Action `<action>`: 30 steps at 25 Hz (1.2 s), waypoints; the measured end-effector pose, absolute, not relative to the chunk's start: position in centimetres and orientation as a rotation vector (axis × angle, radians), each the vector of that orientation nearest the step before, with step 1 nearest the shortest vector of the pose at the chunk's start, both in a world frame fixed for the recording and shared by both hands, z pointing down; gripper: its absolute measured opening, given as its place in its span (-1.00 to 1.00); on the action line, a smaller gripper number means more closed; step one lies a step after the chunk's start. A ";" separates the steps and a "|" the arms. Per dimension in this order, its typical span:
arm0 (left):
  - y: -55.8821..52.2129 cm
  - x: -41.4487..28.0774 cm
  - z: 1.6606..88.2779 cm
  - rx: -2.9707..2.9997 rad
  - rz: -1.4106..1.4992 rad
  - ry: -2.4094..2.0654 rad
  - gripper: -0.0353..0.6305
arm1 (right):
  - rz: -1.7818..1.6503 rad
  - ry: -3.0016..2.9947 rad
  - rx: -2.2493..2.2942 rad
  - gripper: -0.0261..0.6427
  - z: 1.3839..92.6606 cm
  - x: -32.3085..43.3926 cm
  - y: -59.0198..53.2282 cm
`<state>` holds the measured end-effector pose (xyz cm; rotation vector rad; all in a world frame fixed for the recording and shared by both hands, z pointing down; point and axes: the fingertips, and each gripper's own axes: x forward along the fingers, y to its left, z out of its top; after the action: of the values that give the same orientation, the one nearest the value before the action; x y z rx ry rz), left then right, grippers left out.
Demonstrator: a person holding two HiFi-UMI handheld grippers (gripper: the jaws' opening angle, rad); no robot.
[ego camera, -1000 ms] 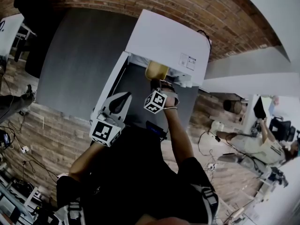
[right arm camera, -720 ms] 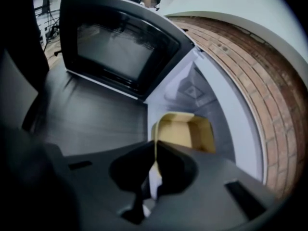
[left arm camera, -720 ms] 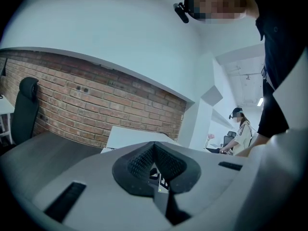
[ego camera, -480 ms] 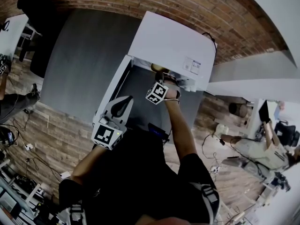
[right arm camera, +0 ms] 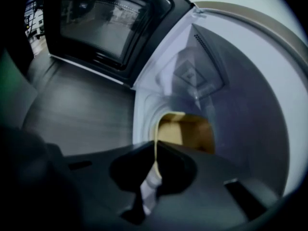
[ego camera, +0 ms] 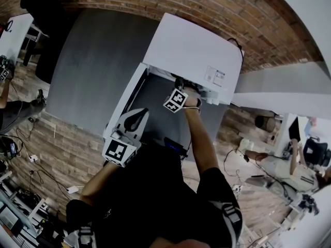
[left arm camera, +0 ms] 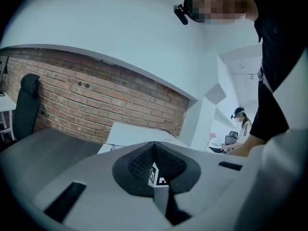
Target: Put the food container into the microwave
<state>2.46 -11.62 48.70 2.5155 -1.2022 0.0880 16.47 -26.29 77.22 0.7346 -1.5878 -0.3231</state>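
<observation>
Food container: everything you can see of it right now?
The food container is a tan-yellow, plastic-looking tub with a thin pale rim. The right hand-held gripper is shut on that rim at its near edge, jaws pinching the wall. The tub is inside the cavity of the microwave, past the open door. Whether it rests on the cavity floor can't be told, and its contents don't show. The head view doesn't show it.
</observation>
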 end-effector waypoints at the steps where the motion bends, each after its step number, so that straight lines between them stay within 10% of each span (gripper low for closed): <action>1: -11.7 2.5 48.7 2.510 0.086 -1.202 -0.79 | -0.323 -1.588 0.734 -0.82 77.3 16.5 -26.4; 30: -10.7 1.9 48.2 2.511 0.052 -1.214 -0.79 | -0.405 -1.519 0.758 -0.77 76.7 16.9 -27.9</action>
<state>1.93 -10.74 48.22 2.5107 -1.2140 0.0522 16.93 -27.88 76.74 0.7577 -1.5189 -0.4050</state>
